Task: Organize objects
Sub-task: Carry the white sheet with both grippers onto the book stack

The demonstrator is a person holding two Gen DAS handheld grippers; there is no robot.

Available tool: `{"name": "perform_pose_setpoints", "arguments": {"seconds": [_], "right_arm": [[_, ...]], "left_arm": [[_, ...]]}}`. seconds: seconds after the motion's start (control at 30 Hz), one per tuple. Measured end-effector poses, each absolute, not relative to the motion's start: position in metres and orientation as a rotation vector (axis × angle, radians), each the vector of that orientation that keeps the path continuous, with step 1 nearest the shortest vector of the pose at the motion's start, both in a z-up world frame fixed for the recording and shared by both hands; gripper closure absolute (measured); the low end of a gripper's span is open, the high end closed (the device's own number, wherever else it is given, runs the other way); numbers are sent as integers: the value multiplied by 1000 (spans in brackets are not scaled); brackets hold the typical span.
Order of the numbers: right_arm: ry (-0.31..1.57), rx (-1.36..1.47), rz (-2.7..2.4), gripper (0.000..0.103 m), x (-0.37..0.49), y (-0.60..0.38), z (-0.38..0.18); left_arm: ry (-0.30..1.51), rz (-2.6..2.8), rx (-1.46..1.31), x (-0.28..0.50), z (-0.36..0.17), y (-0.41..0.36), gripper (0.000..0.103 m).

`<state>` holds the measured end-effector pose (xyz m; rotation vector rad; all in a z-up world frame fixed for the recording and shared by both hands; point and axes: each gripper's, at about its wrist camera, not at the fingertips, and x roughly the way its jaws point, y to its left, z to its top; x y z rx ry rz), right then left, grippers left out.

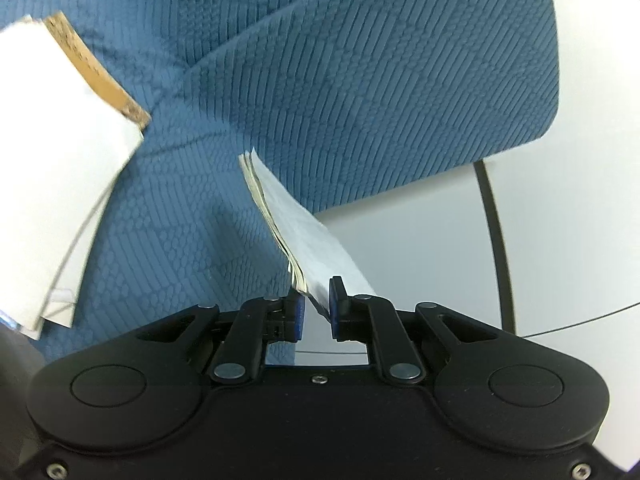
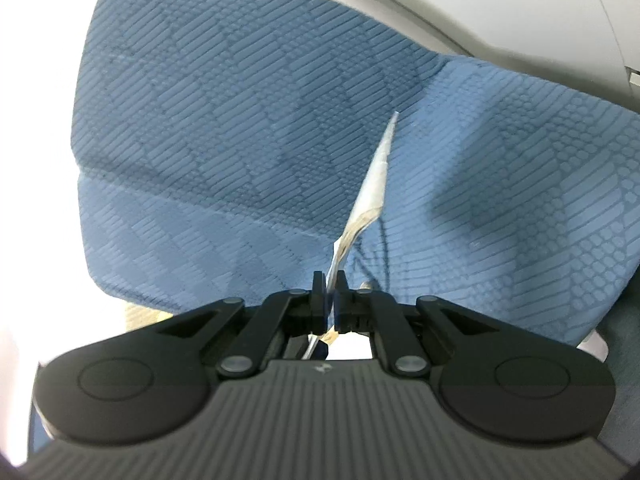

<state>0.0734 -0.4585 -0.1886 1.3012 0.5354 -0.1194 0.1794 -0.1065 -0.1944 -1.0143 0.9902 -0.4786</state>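
Two grippers, each clamped on something thin and flat over a blue textured cushion (image 1: 360, 80).

Far left in the left wrist view: a white sheet stack with a cork-brown backing (image 1: 60, 160), blurred, leaning over the fabric. Can't tell what supports it.

Left gripper (image 1: 316, 308): jaws narrowed to a small gap, pinching the near corner of a thin booklet (image 1: 296, 216), a sheaf of pages with a white cover. It's held edge-up and juts forward over the seam where blue fabric meets the white table (image 1: 560, 220). A corner pinch probably keeps the pages together while it's carried; expect the far end to droop or fan.

Black cable (image 1: 494, 232) runs across the table to the right of it, not touching.

Right gripper (image 2: 330, 300): jaws almost fully together on a flat paper item (image 2: 372, 184), seen edge-on, tilted up and right, above the cushion (image 2: 200, 120). Can't tell whether it's the same booklet the left holds or a separate one.

Judgement: both items are mid-carry, not yet set down. Target spot isn't visible. Main risk is pages slipping out of the light pinch.
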Motion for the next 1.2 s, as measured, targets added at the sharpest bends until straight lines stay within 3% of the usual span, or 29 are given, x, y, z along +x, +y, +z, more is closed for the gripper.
{"name": "perform_pose_setpoints", "arguments": {"seconds": [0.53, 1.2], "right_arm": [[558, 1254, 28, 94, 103, -381, -140], [660, 1220, 32, 93, 134, -288, -173]], "left_arm": [[846, -438, -1004, 158, -138, -13, 92], [892, -399, -1013, 170, -195, 89, 92]]}}
